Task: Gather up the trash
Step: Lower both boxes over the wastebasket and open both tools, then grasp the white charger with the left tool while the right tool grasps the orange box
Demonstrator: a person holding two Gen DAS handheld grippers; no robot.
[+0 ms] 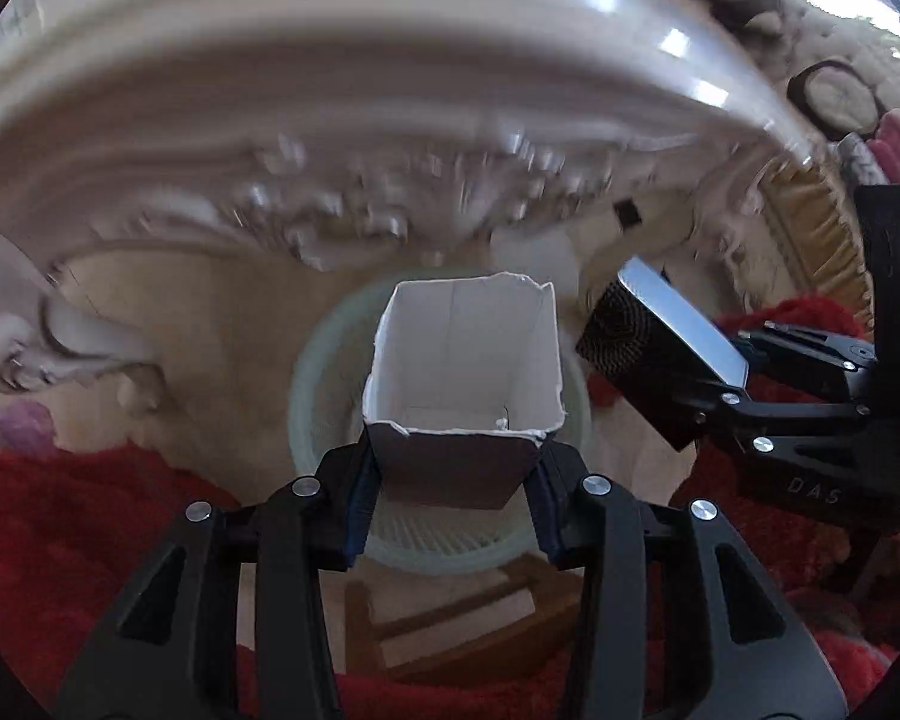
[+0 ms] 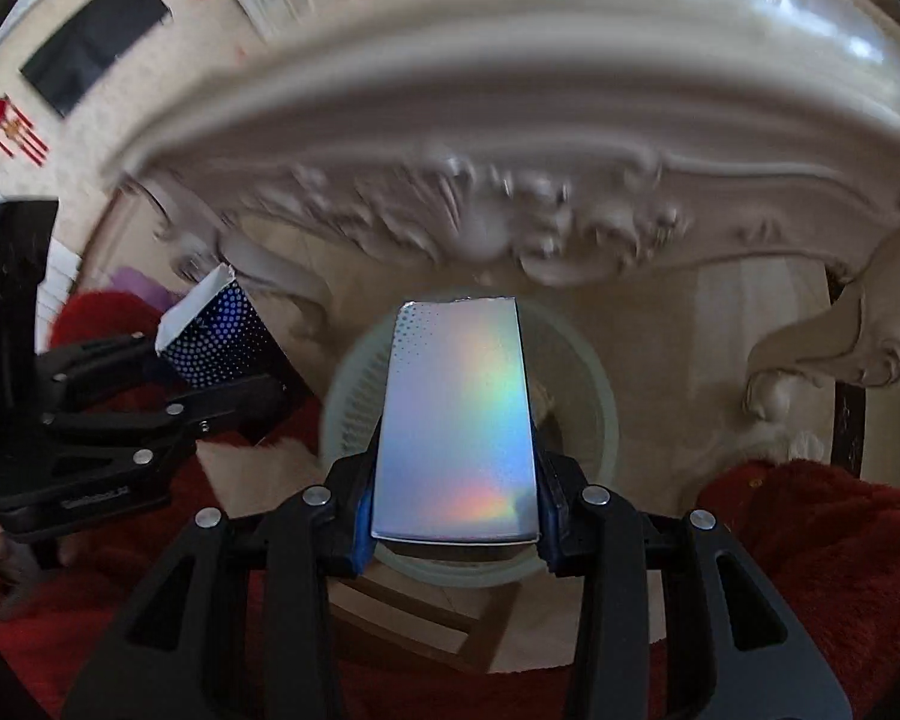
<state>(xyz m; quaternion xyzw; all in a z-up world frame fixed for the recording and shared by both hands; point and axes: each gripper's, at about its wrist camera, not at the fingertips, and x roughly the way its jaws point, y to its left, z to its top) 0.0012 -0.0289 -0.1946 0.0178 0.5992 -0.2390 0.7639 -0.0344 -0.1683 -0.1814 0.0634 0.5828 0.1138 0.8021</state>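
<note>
My left gripper is shut on an open, torn carton, white inside and dark with blue dots outside; it also shows in the right wrist view. My right gripper is shut on a flat box with a shiny rainbow face; it also shows in the left wrist view. Both are held above a pale green round bin on the floor, whose rim also shows in the right wrist view. The two grippers are side by side, apart.
A carved cream table edge curves above and behind the bin, with its leg at right. Red plush rug covers the floor on both sides. The floor under the bin is beige tile.
</note>
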